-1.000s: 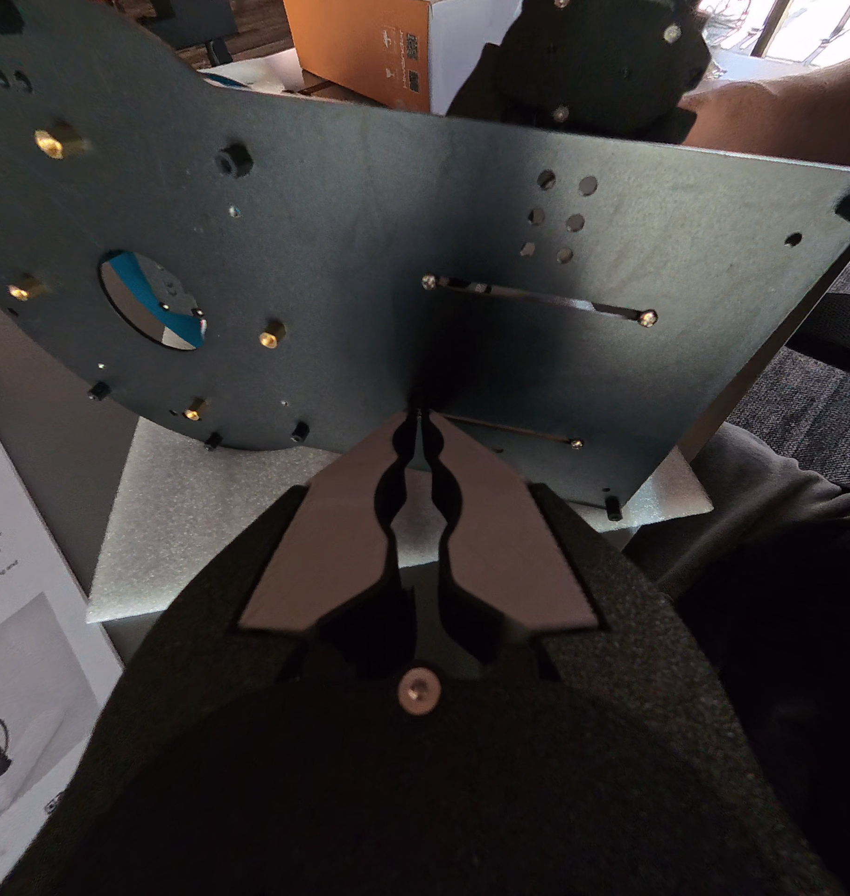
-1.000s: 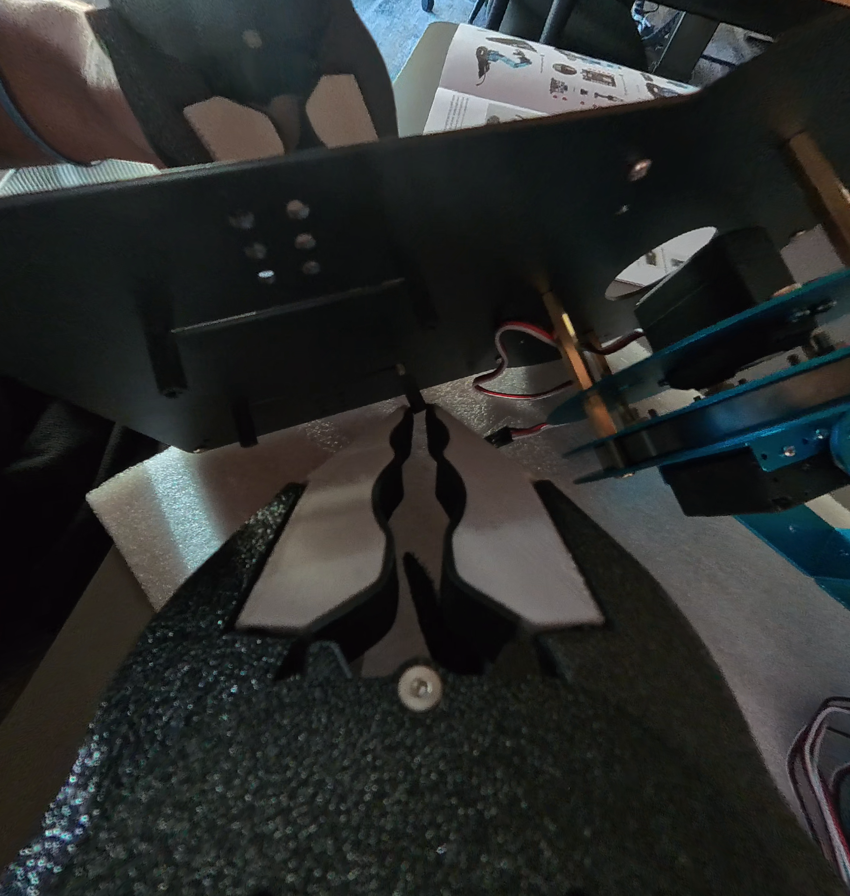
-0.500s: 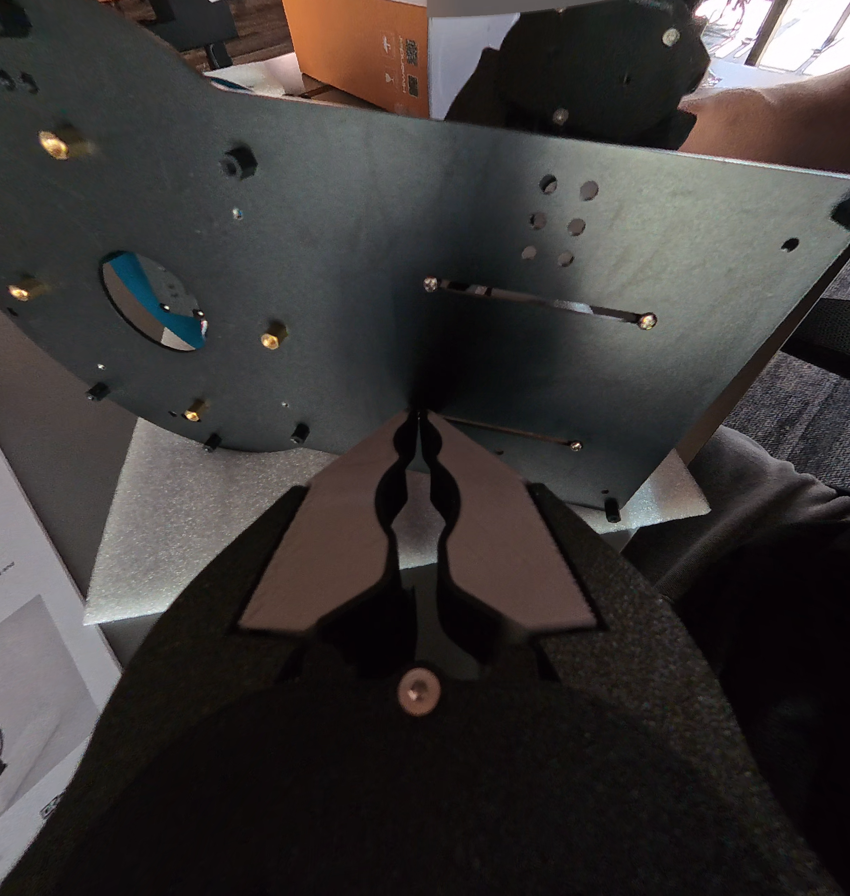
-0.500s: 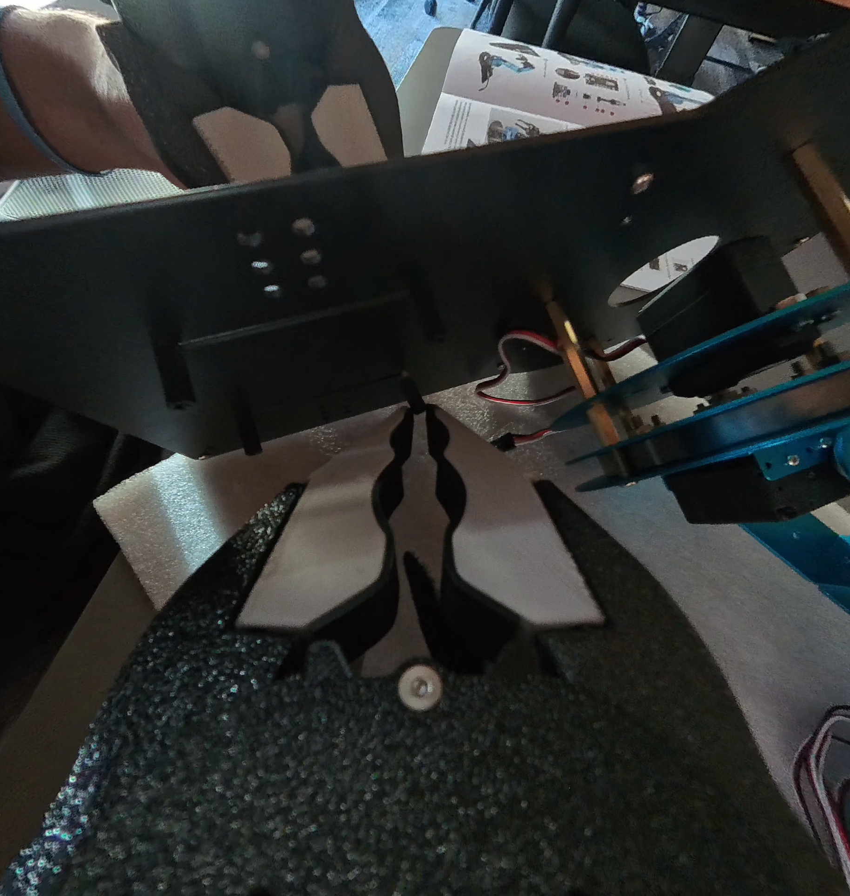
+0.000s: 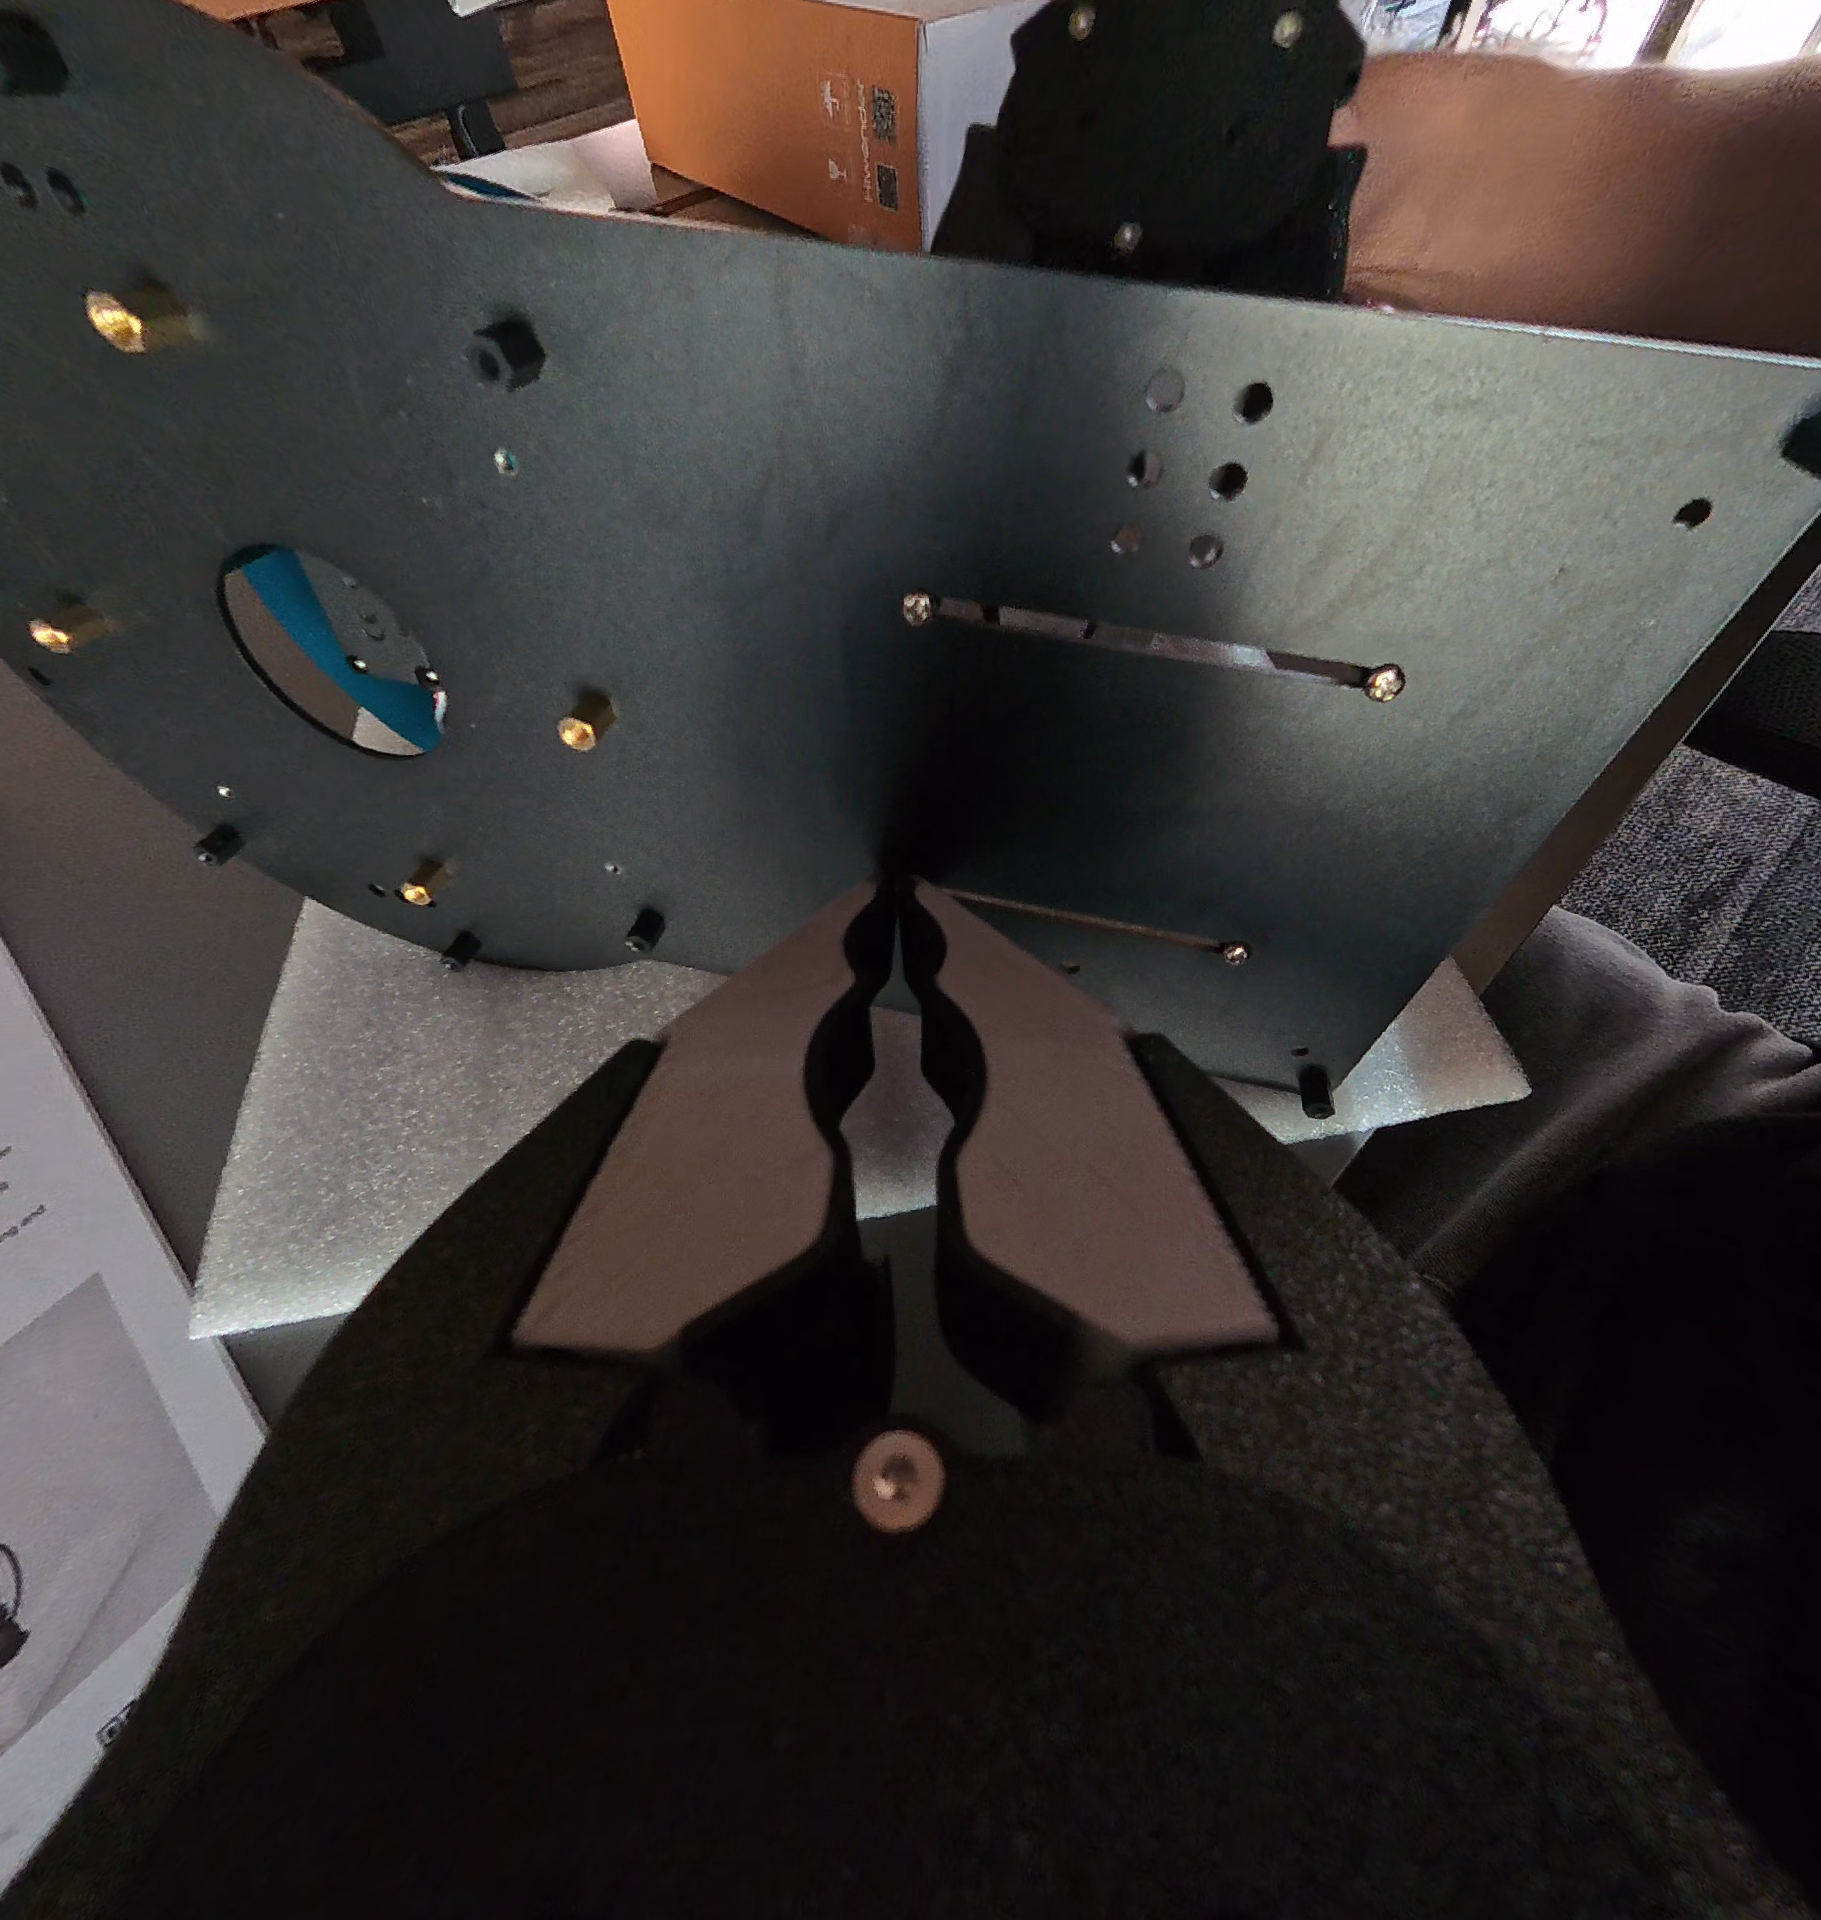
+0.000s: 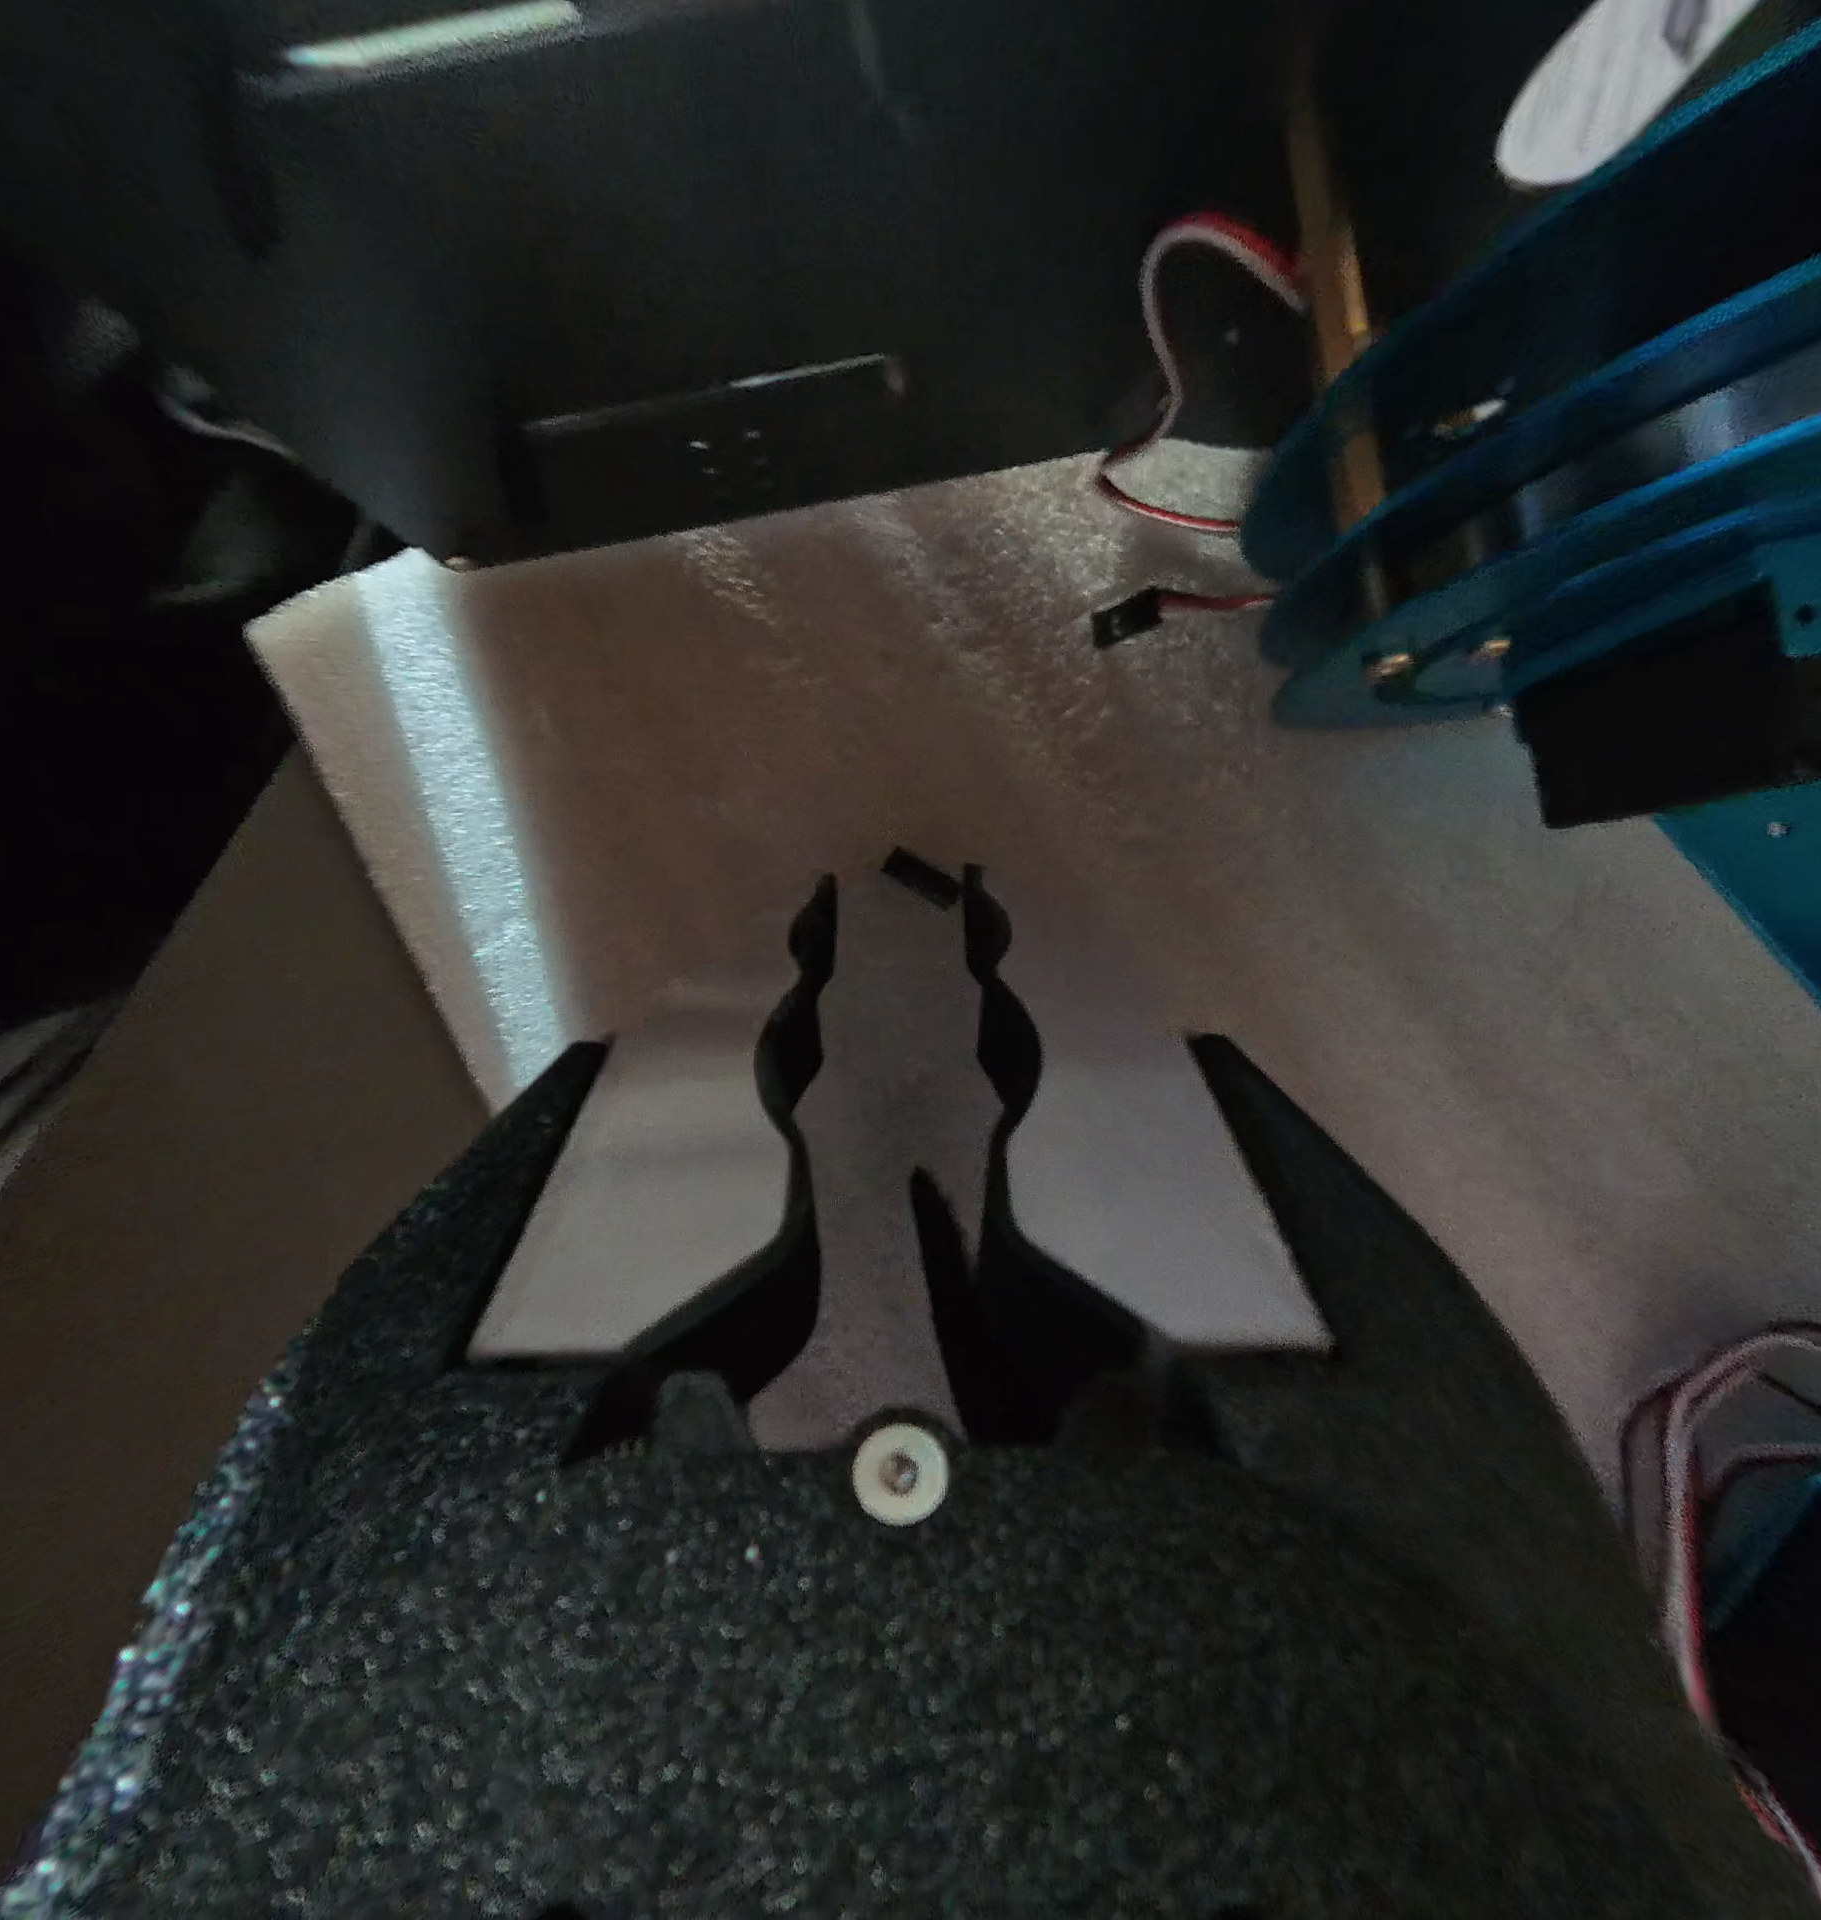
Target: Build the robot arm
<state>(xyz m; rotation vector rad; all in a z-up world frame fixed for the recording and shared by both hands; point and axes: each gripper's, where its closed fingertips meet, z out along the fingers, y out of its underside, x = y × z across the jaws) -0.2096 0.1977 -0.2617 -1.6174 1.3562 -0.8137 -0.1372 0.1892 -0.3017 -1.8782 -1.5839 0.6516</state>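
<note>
Starting at the left of the left wrist view, a white printed sheet (image 5: 44, 1351) lies flat beside a white foam pad (image 5: 449, 1101); a dark metal plate (image 5: 781, 499) stands tilted on edge on that pad, carrying brass standoffs (image 5: 142, 320), a round cutout (image 5: 329, 649) with blue parts visible through it, a cluster of small holes and two slots. The left gripper (image 5: 898, 883) has its jaws drawn together on the plate's lower edge, tips nearly meeting, so it holds the plate. Behind the plate's top edge sit an orange cardboard box (image 5: 771, 114) and the back of the right gripper (image 5: 1166, 135) with a person's forearm (image 5: 1612, 187). In the blurred right wrist view, the plate's dark underside (image 6: 573, 260) with a black box-shaped part fixed to it fills the upper left. The right gripper (image 6: 901, 883) hovers over the foam pad (image 6: 781, 707) with jaws narrowly parted, gripping nothing; a small black piece (image 6: 921, 876) lies on the foam between its tips. Further right run red and white wires (image 6: 1176, 260) ending in a black plug, then blue metal brackets (image 6: 1560, 436)
</note>
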